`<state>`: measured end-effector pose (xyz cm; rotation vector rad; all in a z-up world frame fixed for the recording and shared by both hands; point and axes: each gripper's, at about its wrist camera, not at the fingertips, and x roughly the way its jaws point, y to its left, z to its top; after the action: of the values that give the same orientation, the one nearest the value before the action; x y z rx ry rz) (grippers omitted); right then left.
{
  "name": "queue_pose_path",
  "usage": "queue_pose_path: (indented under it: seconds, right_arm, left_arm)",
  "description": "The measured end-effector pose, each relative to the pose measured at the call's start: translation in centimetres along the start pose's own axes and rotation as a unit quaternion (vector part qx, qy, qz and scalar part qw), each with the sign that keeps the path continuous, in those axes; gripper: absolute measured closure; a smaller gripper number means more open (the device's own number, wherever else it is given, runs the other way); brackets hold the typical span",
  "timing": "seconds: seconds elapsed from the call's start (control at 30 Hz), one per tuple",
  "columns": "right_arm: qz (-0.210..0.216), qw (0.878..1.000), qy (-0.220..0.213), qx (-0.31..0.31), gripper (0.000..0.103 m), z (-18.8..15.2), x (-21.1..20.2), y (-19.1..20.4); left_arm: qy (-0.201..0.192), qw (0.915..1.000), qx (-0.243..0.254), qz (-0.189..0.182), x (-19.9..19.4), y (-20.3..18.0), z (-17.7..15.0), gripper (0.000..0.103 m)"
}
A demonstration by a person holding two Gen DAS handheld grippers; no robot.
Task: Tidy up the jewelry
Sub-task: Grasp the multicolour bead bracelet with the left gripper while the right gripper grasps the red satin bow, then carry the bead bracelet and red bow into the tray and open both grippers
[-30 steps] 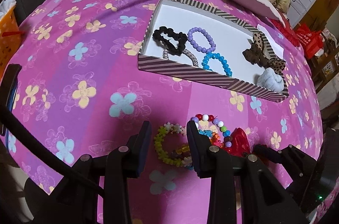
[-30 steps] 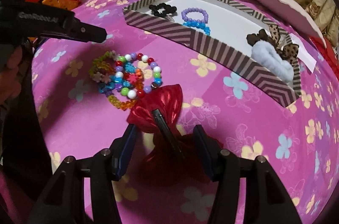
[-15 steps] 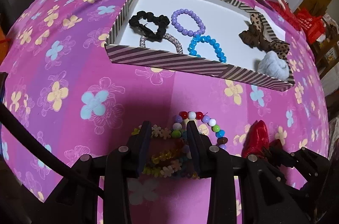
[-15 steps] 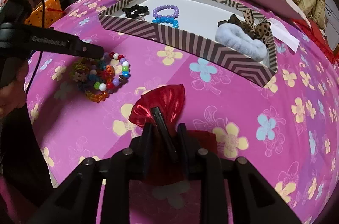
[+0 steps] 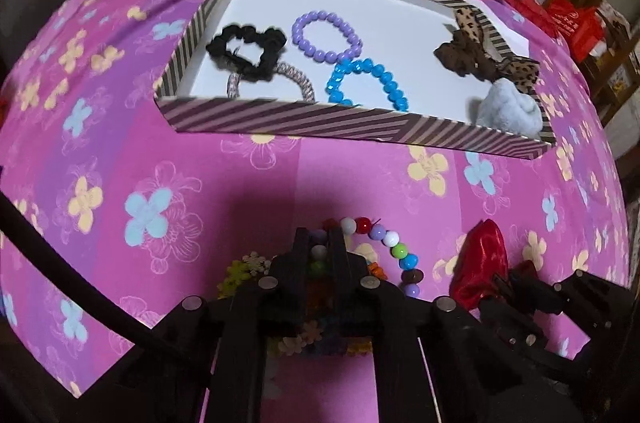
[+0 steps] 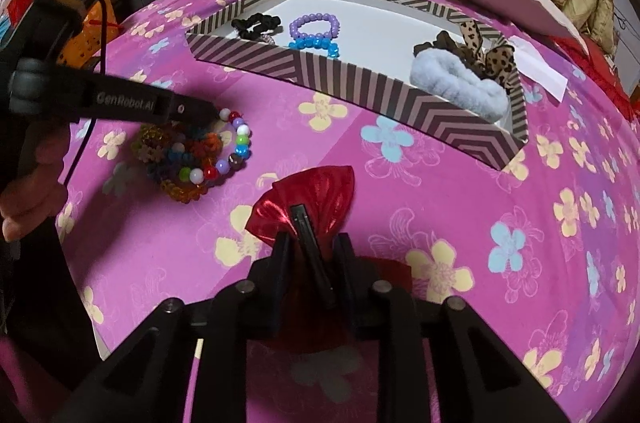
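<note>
Left claw point(image 5: 320, 255) around beaded bracelet point(image 5: 394, 251)

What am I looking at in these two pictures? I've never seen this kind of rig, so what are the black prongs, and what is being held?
No robot here: a person holds a two-finger gripper in each hand, each with a camera looking along its fingers. In the left view, the left gripper, jaws just closed, pinches the multicoloured bead bracelet on the pink flowered cloth. In the right view, the right gripper, jaws just closing, is shut on a red bow hair clip. Behind lies a striped box already holding bracelets and hair ties.
</note>
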<state>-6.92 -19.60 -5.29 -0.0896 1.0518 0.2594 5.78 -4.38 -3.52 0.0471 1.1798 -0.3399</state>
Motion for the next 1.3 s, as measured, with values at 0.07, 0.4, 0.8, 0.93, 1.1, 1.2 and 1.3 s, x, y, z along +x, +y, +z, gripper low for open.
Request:
queue_pose_path:
  seconds: [0.07, 0.4, 0.8, 0.93, 1.1, 1.2, 1.3]
  right_arm:
    - [0.01, 1.0, -0.005, 0.011, 0.082, 0.0, -0.4, -0.2]
    - [0.012, 0.999, -0.044, 0.017, 0.082, 1.1, -3.8, -0.4]
    - [0.011, 0.996, -0.081, 0.027, 0.082, 3.0, -6.6, -0.9]
    - [0.009, 0.996, -0.088, 0.029, 0.082, 3.9, -6.9, -1.1]
    - [0.013, 0.994, -0.096, 0.044, 0.082, 5.1, -7.0, -1.9]
    - [0.012, 0.994, -0.098, 0.049, 0.082, 6.1, -6.9, -2.3]
    - [0.008, 0.994, -0.1, 0.05, 0.082, 7.3, -6.6, -2.5]
  left_arm:
    - [-0.011, 0.9999, 0.006, -0.001, -0.9, -0.3, -0.1, 0.082]
    - [-0.075, 0.9966, 0.029, -0.016, -7.2, -1.7, 1.3, 0.082]
    - [-0.099, 0.9939, 0.044, -0.019, -10.3, -2.8, 2.7, 0.082]
    - [-0.106, 0.993, 0.051, -0.011, -10.8, -3.3, 3.2, 0.082]
    - [-0.113, 0.9919, 0.057, -0.003, -11.1, -3.6, 4.1, 0.082]
    - [-0.115, 0.9915, 0.061, 0.002, -11.1, -3.6, 5.0, 0.082]
    - [-0.113, 0.9916, 0.064, 0.01, -10.7, -3.6, 5.9, 0.082]
